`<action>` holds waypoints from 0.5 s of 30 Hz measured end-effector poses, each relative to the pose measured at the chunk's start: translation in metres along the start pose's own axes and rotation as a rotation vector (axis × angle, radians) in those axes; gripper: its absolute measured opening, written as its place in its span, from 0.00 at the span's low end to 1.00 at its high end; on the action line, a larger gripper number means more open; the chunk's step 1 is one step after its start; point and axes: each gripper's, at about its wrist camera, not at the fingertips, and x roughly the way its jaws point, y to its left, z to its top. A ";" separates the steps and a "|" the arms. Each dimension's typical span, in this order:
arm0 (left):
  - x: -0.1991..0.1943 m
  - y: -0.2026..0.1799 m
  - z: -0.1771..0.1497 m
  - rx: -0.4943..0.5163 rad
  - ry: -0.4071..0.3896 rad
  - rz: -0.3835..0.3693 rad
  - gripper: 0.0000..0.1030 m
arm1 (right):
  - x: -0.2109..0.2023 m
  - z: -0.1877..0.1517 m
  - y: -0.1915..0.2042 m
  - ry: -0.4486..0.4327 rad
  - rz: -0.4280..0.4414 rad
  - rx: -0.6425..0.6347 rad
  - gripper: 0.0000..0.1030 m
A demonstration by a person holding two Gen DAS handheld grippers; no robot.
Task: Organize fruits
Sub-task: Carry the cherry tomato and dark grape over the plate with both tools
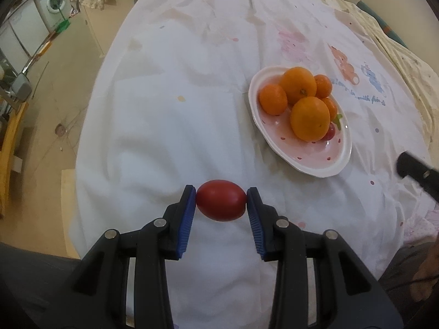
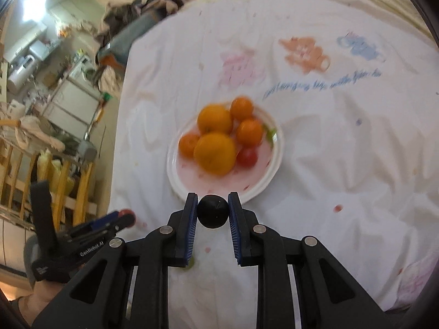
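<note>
My left gripper [image 1: 221,203] is shut on a red oval tomato [image 1: 221,204], held above the white cloth short of the plate. My right gripper [image 2: 213,215] is shut on a small dark round fruit [image 2: 213,215], just in front of the plate's near rim. The pink-and-white plate [image 1: 315,164] [image 2: 175,181] holds several oranges [image 1: 310,118] [image 2: 215,152] and a small red tomato [image 1: 329,133] [image 2: 247,156]. In the right wrist view the left gripper [image 2: 129,218] shows at lower left with the red tomato in it. The right gripper's black tip [image 1: 411,166] enters the left wrist view at the right edge.
A white tablecloth [image 1: 192,109] with cartoon prints [image 2: 304,50] covers the table. Its left edge drops to the floor, where a washing machine [image 1: 56,1], shelves [image 2: 68,101] and a wooden rail [image 2: 71,181] stand. A hand [image 1: 425,274] is at the lower right.
</note>
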 end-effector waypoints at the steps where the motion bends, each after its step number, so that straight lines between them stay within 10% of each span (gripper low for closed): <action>1: 0.000 -0.001 0.000 0.003 -0.005 0.004 0.33 | -0.003 0.004 -0.005 -0.015 0.006 0.011 0.23; 15: -0.016 -0.028 0.044 0.106 -0.055 0.039 0.33 | -0.023 0.031 -0.038 -0.108 0.086 0.096 0.23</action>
